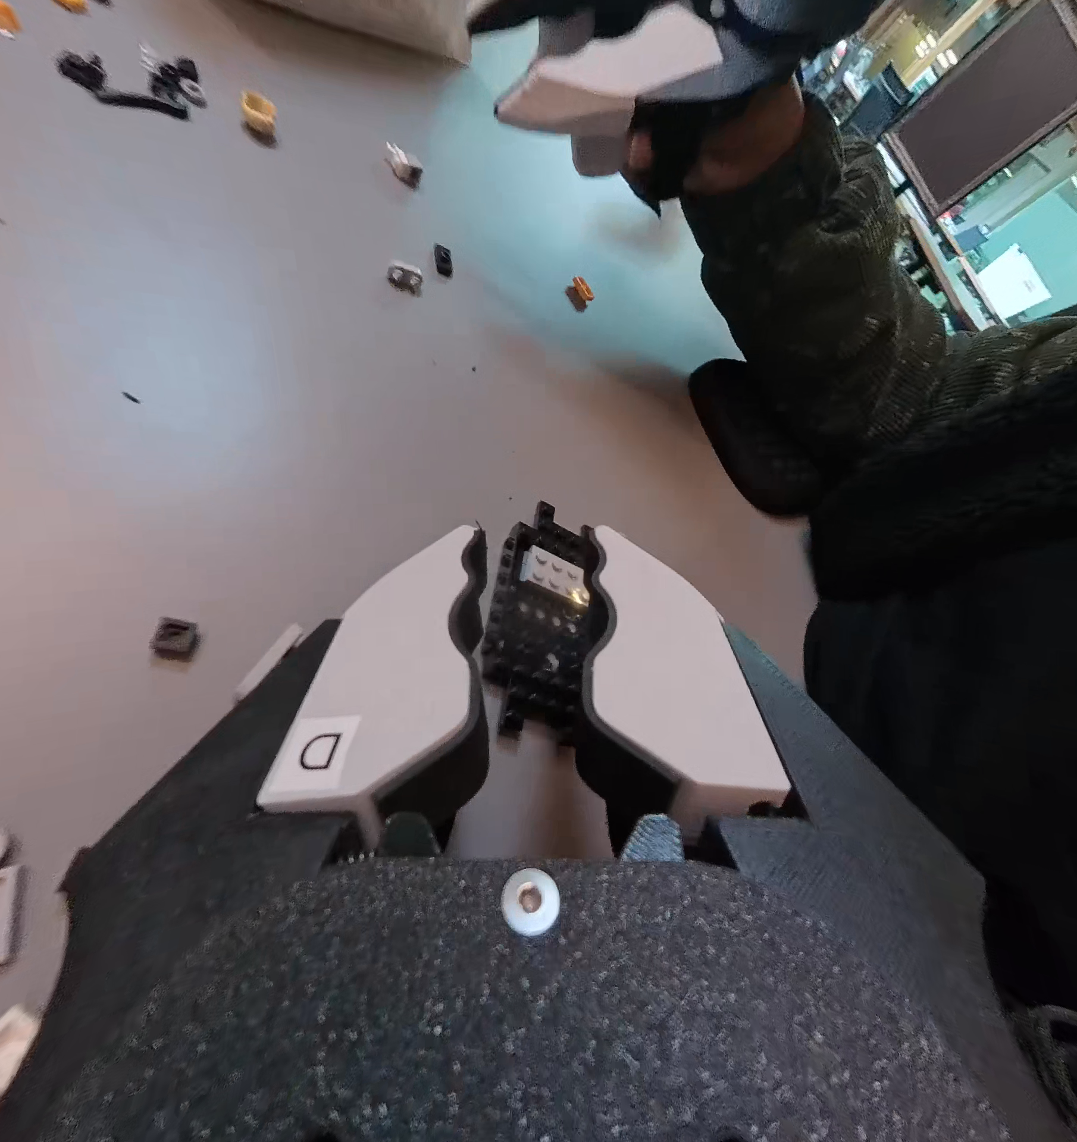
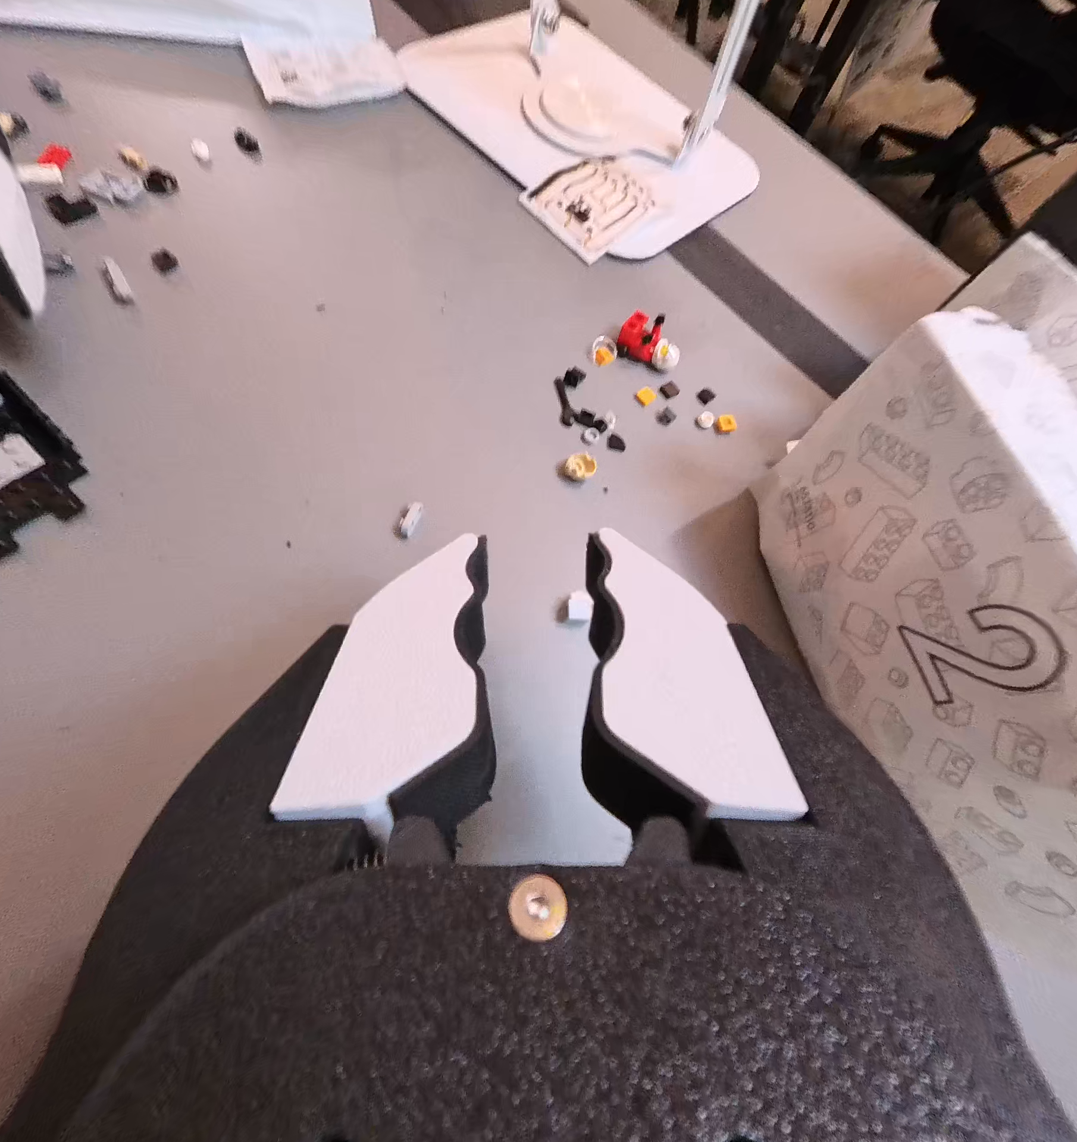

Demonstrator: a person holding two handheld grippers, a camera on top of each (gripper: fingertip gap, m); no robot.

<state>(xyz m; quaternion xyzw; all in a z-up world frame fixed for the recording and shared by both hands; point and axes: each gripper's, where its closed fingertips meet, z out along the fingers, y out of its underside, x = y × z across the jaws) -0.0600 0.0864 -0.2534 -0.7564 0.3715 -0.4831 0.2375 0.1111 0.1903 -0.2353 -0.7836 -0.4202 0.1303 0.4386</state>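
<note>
In the right wrist view, a small brick (image 2: 576, 607) lies on the table (image 2: 338, 383) between the jaws, just beside the right one. A scatter of pieces (image 2: 641, 401) lies beyond, a paper bag (image 2: 956, 587) at right, a studded plate (image 2: 10, 469) at far left.

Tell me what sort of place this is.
Probably an office or lab desk set up for building-brick assembly: a grey table strewn with small toy bricks, a paper bag printed with brick drawings, and shelving with dark monitors behind.
</note>
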